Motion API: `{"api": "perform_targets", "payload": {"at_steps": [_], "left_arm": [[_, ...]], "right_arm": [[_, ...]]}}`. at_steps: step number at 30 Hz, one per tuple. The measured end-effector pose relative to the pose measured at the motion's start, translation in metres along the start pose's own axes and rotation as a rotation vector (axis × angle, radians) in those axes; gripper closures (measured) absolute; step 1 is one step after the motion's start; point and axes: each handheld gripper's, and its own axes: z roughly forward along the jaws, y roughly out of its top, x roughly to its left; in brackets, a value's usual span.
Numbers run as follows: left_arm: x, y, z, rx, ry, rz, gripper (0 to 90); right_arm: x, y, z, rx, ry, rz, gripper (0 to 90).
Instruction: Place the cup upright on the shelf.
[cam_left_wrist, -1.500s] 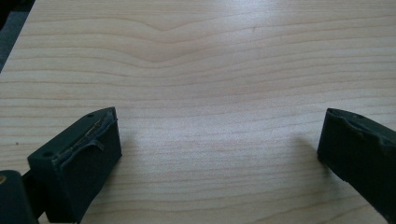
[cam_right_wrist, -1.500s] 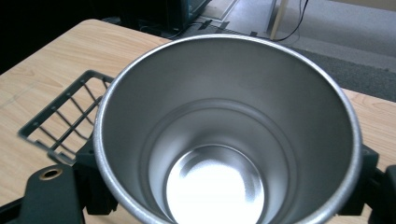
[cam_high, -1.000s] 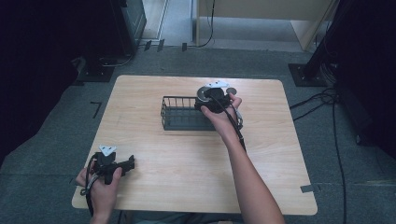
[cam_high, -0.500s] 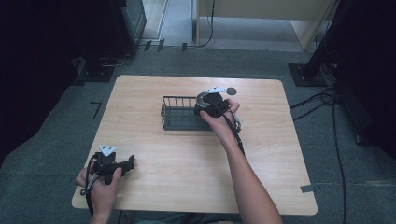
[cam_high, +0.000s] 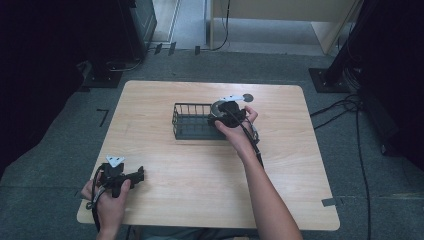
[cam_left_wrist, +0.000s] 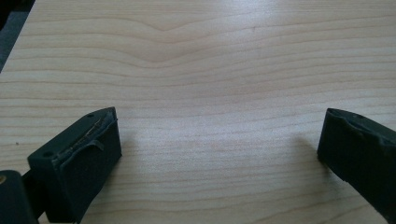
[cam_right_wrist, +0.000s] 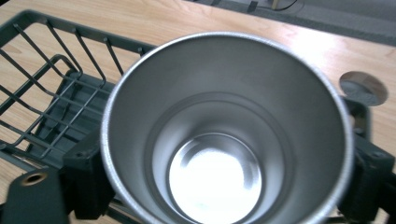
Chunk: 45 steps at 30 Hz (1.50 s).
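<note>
Right gripper (cam_right_wrist: 224, 172) clamps steel cup (cam_right_wrist: 224, 126) over wire basket (cam_high: 192, 121); left gripper (cam_left_wrist: 219, 154) gapes wide, w/ nothing between.

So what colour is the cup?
Shiny silver, bare metal inside and out. The cup shows best in the right gripper view, held between the jaws over the black basket.

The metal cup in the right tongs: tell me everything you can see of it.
The metal cup is a plain steel tumbler, matte grey inside with a bright, shiny bottom and a thin rolled rim. It looks empty. The right gripper view looks into its open mouth. The right tongs clamp it, one black jaw against each side of its wall. It is held over the right end of the black wire basket; whether its base touches the basket cannot be told.
</note>
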Motion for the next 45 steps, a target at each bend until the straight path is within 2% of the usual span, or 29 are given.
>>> {"api": "perform_targets", "payload": {"at_steps": [2,5,6,10,11,15,16,19,25,33,35,38,40,42,43,45], "left_arm": [[0.0,0.0,0.0,0.0,0.0,0.0,0.0],[0.0,0.0,0.0,0.0,0.0,0.0,0.0],[0.0,0.0,0.0,0.0,0.0,0.0,0.0],[0.0,0.0,0.0,0.0,0.0,0.0,0.0],[0.0,0.0,0.0,-0.002,0.0,-0.002,0.0],[0.0,0.0,0.0,0.0,0.0,0.0,0.0],[0.0,0.0,0.0,0.0,0.0,0.0,0.0],[0.0,0.0,0.0,0.0,0.0,0.0,0.0],[0.0,0.0,0.0,-0.003,0.001,-0.002,0.0],[0.0,0.0,0.0,-0.002,0.0,0.0,0.0],[0.0,0.0,0.0,-0.001,0.0,0.0,0.0],[0.0,0.0,0.0,-0.002,0.0,0.0,0.0],[0.0,0.0,0.0,0.0,0.001,0.002,0.0],[0.0,0.0,0.0,0.0,0.0,0.002,0.0],[0.0,0.0,0.0,0.0,0.0,0.002,0.0],[0.0,0.0,0.0,0.0,0.0,0.002,0.0]], "right_arm": [[0.0,0.002,-0.004,-0.007,0.007,-0.001,3.1],[-0.002,0.003,-0.009,-0.021,0.015,0.004,2.2],[-0.004,0.005,-0.016,-0.04,0.02,0.005,0.0],[-0.007,0.008,-0.026,-0.062,0.029,0.008,0.0],[-0.009,0.008,-0.033,-0.069,0.016,0.008,0.0],[-0.011,0.007,-0.042,-0.073,0.005,0.005,0.0],[-0.014,0.005,-0.049,-0.076,0.005,0.009,0.0],[-0.017,0.002,-0.056,-0.079,0.015,0.014,0.0],[-0.026,-0.013,-0.072,-0.092,0.011,0.019,0.0],[-0.038,-0.03,-0.083,-0.093,-0.004,0.03,0.0],[-0.046,-0.038,-0.088,-0.091,-0.016,0.025,0.0],[-0.052,-0.043,-0.092,-0.09,-0.022,0.033,0.0],[-0.063,-0.053,-0.097,-0.086,-0.034,0.047,0.0],[-0.065,-0.055,-0.099,-0.084,-0.04,0.047,0.0],[-0.072,-0.063,-0.102,-0.079,-0.052,0.055,0.0],[-0.078,-0.069,-0.104,-0.075,-0.061,0.067,0.0]]}}
